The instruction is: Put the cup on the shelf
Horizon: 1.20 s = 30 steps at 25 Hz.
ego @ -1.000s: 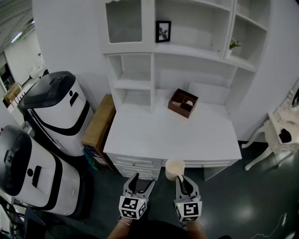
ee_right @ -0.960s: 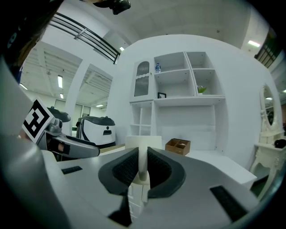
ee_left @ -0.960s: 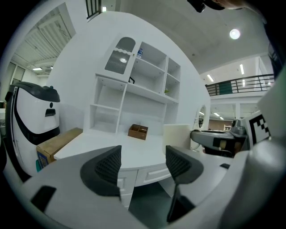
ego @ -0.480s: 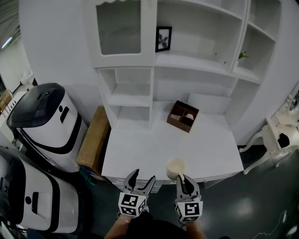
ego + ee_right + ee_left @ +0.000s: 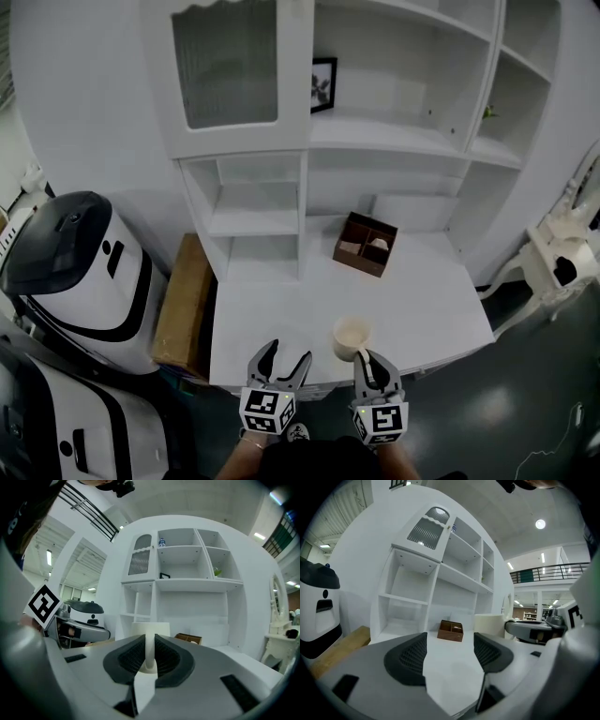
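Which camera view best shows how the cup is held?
The right gripper view: the cup sits dead ahead, its handle pinched between the pads of the right tool. The head view shows its open top from above, with the grip partly hidden. The left gripper view catches only its side, off right.

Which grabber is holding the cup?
The right gripper, shut on the cream cup; the left gripper stands open with nothing between its jaws.

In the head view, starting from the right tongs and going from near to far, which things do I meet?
right tongs → cup → brown box → picture frame
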{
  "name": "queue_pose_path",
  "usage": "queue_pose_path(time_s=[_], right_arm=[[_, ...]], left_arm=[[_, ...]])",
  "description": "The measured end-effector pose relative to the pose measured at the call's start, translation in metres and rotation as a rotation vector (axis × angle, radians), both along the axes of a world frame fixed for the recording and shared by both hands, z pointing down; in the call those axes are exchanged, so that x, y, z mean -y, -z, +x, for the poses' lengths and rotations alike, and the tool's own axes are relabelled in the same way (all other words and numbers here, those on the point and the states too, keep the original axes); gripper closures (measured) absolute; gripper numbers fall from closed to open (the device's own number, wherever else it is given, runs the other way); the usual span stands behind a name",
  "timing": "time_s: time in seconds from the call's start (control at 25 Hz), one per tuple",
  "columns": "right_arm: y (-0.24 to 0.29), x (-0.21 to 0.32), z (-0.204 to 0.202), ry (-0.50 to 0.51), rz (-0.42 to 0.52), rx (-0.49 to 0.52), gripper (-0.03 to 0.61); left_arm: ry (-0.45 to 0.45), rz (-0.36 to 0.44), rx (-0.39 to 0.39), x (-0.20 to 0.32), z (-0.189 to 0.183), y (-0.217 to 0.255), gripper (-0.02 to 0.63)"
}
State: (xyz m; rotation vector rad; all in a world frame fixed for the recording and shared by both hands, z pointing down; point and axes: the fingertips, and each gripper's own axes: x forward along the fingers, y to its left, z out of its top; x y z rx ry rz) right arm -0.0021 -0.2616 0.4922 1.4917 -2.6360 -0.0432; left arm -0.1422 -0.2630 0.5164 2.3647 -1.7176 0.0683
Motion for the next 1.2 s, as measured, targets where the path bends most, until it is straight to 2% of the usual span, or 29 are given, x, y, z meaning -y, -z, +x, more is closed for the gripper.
queue_pose_path(time_s=[0.48, 0.92, 1.2], right_arm=[[0.032, 0.033, -0.002, -0.02, 0.041, 0.05, 0.529], [0.098, 0.09, -0.001, 0.061, 0.149, 0.101, 0.529], [0.161, 0.131, 0.003, 0.131, 0.241, 0.161, 0.529]], left_arm=[[0.004, -0.04, -0.012, 0.024, -0.012, -0.006, 0.318], [0.058, -0.004, -0.009, 0.07, -0.012, 0.018, 0.318], [0.077, 0.033, -0.01, 0.099, -0.004, 0.037, 0.318]])
